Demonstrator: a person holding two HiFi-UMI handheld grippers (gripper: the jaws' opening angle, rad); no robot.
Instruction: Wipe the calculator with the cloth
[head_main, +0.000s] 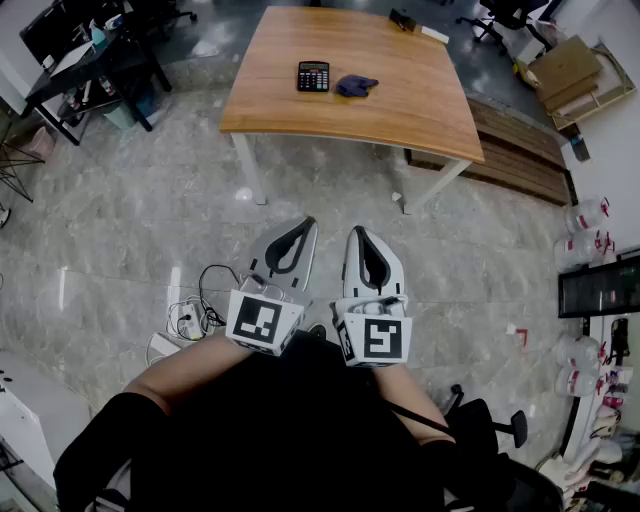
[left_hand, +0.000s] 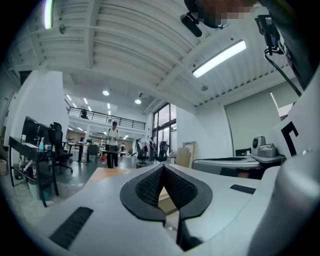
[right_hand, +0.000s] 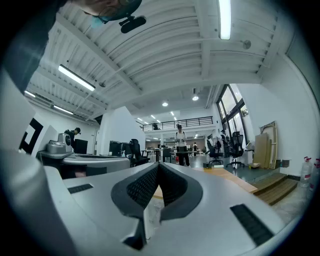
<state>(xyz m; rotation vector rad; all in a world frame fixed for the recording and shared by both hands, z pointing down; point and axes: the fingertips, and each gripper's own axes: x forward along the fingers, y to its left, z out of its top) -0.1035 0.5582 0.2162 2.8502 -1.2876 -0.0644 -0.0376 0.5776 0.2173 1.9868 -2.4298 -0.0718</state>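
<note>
Wide floor (head_main: 130, 250) before table (head_main: 400, 110), calculator (head_main: 313, 76) beside cloth (head_main: 356, 86) mid-top, left tongs (head_main: 307, 222), right tongs (head_main: 357, 231) clenched empty

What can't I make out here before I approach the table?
- Head view: the calculator is too small to read its keys, display or any dirt.
- Head view: the cloth is too small to tell its folds.
- Both gripper views: the left gripper and right gripper, shut and empty, cover most of the table; neither item shows there.
</note>
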